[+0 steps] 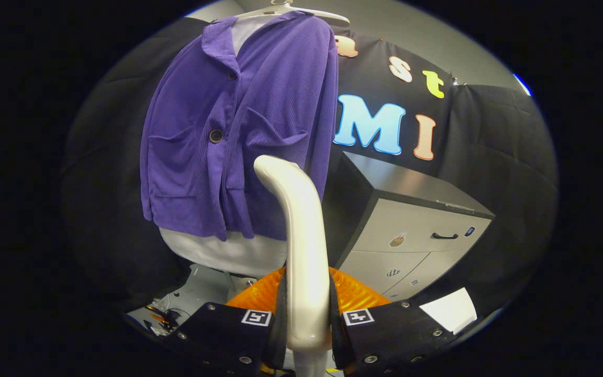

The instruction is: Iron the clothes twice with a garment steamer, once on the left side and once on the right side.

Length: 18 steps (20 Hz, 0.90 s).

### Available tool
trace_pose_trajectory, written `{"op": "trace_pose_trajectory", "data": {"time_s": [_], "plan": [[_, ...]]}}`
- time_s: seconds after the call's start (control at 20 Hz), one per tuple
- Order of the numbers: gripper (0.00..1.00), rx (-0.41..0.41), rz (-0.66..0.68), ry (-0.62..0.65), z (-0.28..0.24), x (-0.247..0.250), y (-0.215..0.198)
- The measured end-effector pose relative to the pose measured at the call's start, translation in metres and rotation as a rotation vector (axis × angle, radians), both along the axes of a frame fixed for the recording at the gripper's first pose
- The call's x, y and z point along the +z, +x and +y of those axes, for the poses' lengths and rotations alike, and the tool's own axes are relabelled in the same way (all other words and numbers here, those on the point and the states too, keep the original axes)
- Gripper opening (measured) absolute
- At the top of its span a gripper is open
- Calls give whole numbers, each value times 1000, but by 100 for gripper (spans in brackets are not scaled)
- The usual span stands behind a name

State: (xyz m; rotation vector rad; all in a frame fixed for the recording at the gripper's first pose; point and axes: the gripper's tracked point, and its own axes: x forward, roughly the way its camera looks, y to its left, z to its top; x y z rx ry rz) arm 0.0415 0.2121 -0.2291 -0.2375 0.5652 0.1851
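Note:
A purple button-up jacket hangs on a white hanger over a white undergarment, beyond the fingers. My gripper is shut on the white garment steamer. Its handle stands between both fingers and curves up and toward the jacket. The steamer's head sits close to the lower right part of the jacket front; whether it touches the cloth I cannot tell. An orange part of the steamer shows behind the handle, just above the fingers.
A grey cabinet with a dark top and a black drawer handle stands to the right of the jacket. A white sheet lies near the right finger. Cables and small parts lie on the floor under the jacket.

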Motion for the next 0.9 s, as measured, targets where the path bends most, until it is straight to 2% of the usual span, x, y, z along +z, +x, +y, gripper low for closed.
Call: {"op": "trace_pose_trajectory", "data": {"time_s": [0.3,0.45,0.6,0.9], "plan": [[35,82,132,-35,14,-48,-36],[35,102,157,-31,14,-46,-47],[35,91,126,24,15,-24,-50],[35,71,64,189,28,58,-37]]}}
